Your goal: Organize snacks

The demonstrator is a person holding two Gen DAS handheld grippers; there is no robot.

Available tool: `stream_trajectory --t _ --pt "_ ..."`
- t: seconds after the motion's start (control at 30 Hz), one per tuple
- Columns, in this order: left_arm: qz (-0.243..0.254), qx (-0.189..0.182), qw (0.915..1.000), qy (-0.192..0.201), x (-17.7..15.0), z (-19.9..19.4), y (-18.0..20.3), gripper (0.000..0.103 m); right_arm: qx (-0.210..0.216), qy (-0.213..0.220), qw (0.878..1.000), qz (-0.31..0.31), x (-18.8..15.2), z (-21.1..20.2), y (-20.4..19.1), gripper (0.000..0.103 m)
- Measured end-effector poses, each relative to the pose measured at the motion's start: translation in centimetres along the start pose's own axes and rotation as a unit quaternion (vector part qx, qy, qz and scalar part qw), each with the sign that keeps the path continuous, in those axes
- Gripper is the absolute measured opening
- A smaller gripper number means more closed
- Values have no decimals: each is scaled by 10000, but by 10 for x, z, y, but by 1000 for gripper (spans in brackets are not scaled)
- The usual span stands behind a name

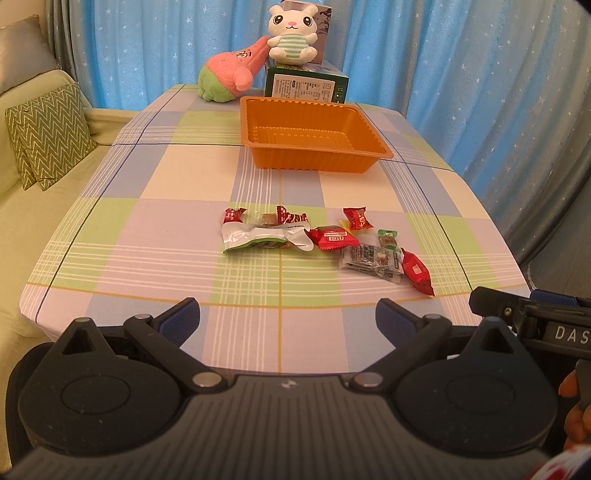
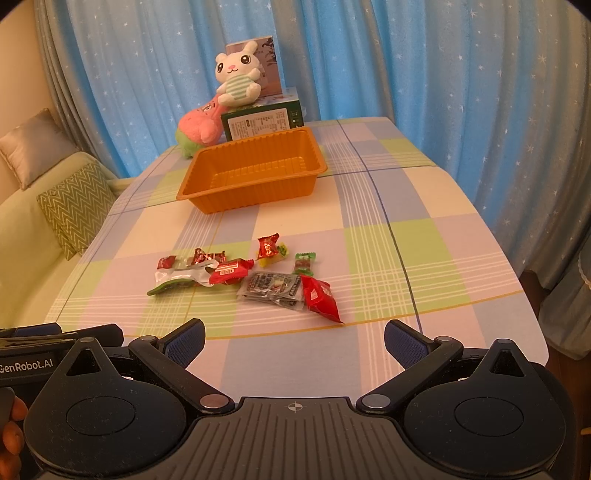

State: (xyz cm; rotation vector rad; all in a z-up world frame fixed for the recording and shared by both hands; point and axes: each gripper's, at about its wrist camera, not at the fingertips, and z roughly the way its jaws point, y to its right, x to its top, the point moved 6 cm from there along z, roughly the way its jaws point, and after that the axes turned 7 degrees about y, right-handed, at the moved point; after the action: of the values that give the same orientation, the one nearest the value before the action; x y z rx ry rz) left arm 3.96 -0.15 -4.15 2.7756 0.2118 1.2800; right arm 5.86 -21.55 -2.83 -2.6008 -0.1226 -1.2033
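An orange plastic tray (image 1: 314, 136) sits empty toward the far end of a table draped in a pastel plaid cloth (image 1: 177, 177), its ribbed floor bare. Well short of it, nearer the front edge, lies a loose scatter of wrapped snacks (image 1: 325, 240): a white-and-green pouch (image 1: 264, 239) at the left, small red packets (image 1: 334, 237) through the middle, a clear crinkled packet with dark print (image 1: 371, 260) and a larger red packet (image 1: 417, 272) touching it at the right. None of the snacks is in the tray.

Behind the tray stands a green printed box (image 1: 306, 85) with a white plush rabbit (image 1: 293, 34) seated on top and a taller box (image 1: 323, 26) at its back; a pink-and-green plush toy (image 1: 231, 74) leans beside them. Blue star-print curtains (image 1: 461, 55) hang behind, and a sofa with a zigzag-patterned cushion (image 1: 48, 134) runs along the table's left side.

Both tools hang low over the near edge of the table, level and pointing toward the tray. The left gripper (image 1: 288, 319) has its 2 blue-padded fingers spread wide with nothing between them; the right gripper (image 2: 294, 339) is likewise spread and empty. In the right wrist view, the left tool's body shows at the lower left edge with part of a hand (image 2: 11, 432) wrapped round its handle.

Print on the wrappers and on the boxes is too small to read, and several candies overlap, so an exact count cannot be made.
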Motion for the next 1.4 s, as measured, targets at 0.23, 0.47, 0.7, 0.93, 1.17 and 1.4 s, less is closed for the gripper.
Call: stream_trajectory --t 0.23,0.47,0.7,0.93,1.17,1.4 --pt "5 2 10000 -1 0 0 0 101 -1 4 10000 7 0 1 -1 103" --pt "3 3 10000 -1 0 0 0 101 -3 7 10000 8 0 0 0 103" --pt "0 0 10000 1 0 0 0 101 0 6 10000 6 0 0 0 103" --pt "19 1 10000 -1 -1 0 2 101 -4 6 10000 22 0 0 1 103" --pt "24 -143 9999 -33 -4 3 5 98 -25 31 10000 33 -1 3 3 103" --pt "61 -275 9995 -137 -1 21 4 97 -28 23 10000 -54 -1 20 13 102"
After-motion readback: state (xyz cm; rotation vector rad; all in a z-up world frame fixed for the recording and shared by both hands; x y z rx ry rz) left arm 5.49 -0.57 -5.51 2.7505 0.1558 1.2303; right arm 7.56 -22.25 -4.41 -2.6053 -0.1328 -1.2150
